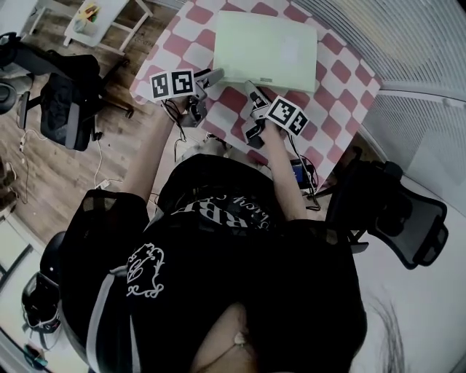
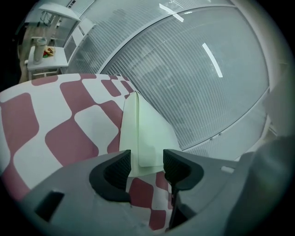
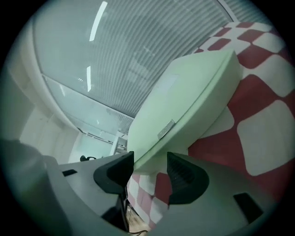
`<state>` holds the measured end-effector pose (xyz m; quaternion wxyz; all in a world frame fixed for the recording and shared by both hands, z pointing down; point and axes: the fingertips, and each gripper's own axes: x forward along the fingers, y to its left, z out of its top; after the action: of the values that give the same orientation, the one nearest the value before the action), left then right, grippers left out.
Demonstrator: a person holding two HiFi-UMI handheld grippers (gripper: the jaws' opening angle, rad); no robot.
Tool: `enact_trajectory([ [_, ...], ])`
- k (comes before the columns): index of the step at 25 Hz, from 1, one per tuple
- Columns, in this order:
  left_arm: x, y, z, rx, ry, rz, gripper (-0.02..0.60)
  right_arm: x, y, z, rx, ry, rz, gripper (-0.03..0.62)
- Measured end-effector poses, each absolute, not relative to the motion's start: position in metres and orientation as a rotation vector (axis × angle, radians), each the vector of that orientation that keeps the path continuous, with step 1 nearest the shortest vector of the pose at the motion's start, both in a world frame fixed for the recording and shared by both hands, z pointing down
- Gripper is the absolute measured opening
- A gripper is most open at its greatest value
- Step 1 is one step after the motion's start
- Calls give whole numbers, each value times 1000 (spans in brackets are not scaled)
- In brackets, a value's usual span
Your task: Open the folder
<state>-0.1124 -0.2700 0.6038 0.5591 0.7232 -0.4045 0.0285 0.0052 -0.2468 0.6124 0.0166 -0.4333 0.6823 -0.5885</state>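
Note:
A pale green folder lies closed and flat on the red-and-white checked table. My left gripper sits at the folder's near left corner, jaws open; in the left gripper view the folder shows in the gap beyond the open left gripper. My right gripper stands at the folder's near edge, right of the left one, also open. In the right gripper view the folder with a small label on its edge lies just past the open right gripper. Neither pair of pads presses on it.
A black office chair stands at the table's right, another chair on the wood floor at left. A white shelf unit is at the far left. A ribbed wall runs behind the table. Cables hang off the table's near edge.

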Motion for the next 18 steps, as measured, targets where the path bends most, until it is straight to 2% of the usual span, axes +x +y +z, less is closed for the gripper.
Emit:
enact_trajectory([
  [7, -107, -273, 608, 1645, -950, 49, 218, 15, -250, 640, -1444, 1889, -1987, 189],
  [11, -109, -272, 610, 1625, -964, 64, 171, 16, -249, 642, -1431, 1863, -1983, 189],
  [15, -116, -270, 614, 1630, -987, 137, 76, 15, -249, 642, -1417, 1861, -1971, 189],
  [18, -118, -269, 610, 1667, -980, 174, 53, 14, -250, 642, -1426, 1899, -1960, 189],
])
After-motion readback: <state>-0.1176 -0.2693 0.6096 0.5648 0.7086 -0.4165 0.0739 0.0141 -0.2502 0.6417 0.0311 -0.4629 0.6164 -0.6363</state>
